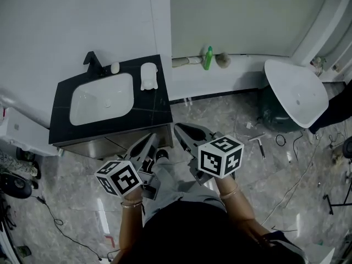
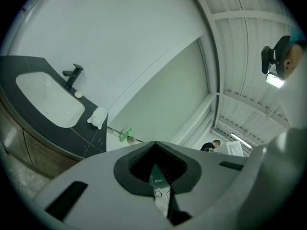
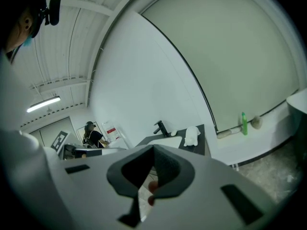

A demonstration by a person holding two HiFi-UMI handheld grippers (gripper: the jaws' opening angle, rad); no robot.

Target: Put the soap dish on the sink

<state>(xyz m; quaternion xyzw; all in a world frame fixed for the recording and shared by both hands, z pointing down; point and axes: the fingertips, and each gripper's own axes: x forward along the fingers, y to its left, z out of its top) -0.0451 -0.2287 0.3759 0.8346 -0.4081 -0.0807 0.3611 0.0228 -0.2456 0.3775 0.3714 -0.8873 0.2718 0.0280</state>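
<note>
Head view: my left gripper [image 1: 149, 142] and right gripper [image 1: 181, 130] both had jaws together, nothing between them, on the near side of the sink [image 1: 113, 126]. Soap dish [image 1: 149, 76] sat on its black top, right of the basin [image 1: 88, 106].

Softly, evenly lit from a ceiling tube light [image 3: 43, 103]; faint shadows; strong fisheye bending, dark corners in both gripper views.

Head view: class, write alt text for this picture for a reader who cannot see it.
A white soap dish sits on the back right corner of a black sink counter, beside its white basin. Nearer the camera, a person holds the left gripper and right gripper near the body, both shut and empty.
</note>
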